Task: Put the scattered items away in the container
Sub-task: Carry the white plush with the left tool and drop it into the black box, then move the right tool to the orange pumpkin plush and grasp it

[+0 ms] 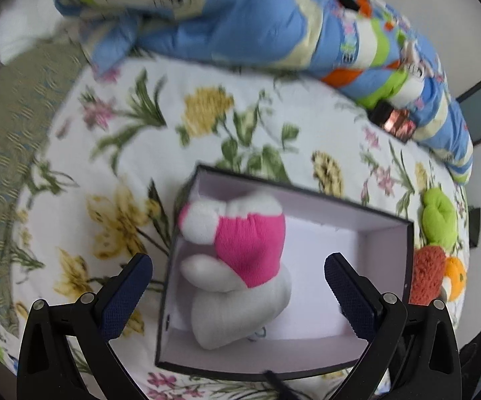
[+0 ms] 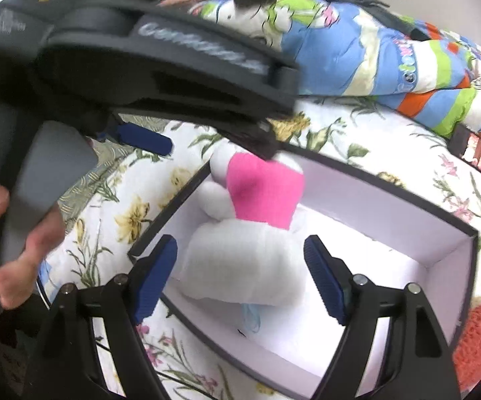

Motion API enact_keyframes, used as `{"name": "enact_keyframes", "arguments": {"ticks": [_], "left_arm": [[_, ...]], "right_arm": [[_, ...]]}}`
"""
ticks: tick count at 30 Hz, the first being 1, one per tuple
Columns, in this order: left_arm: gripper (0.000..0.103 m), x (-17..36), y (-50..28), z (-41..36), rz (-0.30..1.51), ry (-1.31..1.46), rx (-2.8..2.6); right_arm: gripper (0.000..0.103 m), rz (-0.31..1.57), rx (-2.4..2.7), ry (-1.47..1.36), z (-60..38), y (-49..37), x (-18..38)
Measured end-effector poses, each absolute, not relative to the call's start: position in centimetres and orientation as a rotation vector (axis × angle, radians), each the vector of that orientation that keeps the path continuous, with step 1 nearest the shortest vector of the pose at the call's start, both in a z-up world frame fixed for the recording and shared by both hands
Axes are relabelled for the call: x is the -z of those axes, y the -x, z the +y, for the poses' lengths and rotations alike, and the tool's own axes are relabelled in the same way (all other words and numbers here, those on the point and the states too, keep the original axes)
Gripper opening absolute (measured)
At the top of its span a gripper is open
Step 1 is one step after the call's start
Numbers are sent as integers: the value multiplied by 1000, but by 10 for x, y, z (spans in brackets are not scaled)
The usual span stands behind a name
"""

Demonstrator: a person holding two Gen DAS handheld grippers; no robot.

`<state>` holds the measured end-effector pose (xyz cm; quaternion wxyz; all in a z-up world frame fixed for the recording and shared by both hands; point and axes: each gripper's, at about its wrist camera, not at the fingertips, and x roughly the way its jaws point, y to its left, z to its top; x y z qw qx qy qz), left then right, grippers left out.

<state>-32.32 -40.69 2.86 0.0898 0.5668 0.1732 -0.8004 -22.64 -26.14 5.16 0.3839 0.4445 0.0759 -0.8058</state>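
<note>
While both the left gripper (image 1: 237, 295) and right gripper (image 2: 240, 276) hang wide and empty, the pink-and-white plush (image 1: 240, 266) lies inside the box (image 1: 387, 220); beyond its right wall, green (image 1: 438, 216) and orange (image 1: 428, 273) toys wait on the bedspread (image 1: 134, 153).

Floral bedsheet (image 1: 147, 126) — rumpled quilt (image 1: 257, 30)

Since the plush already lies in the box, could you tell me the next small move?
Probably swing the open right gripper toward the orange-red plush beside the black box: the pink-and-white plush sits inside, ungripped, while that one remains on the bedspread.
</note>
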Motion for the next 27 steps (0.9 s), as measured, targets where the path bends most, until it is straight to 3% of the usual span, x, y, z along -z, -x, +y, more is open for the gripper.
{"name": "enact_keyframes", "arguments": {"ticks": [6, 16, 23, 27], "left_arm": [[103, -92, 294, -366, 409, -1493, 2549], [103, -152, 263, -240, 377, -1467, 2748], [103, -185, 241, -117, -16, -1241, 2882], [103, -189, 241, -55, -63, -1255, 2934]], "right_arm": [[81, 100, 2121, -1048, -205, 261, -69], [97, -44, 2293, -961, -56, 229, -110], [103, -192, 2469, -886, 86, 208, -138], [103, -302, 2568, -818, 167, 193, -147]]}}
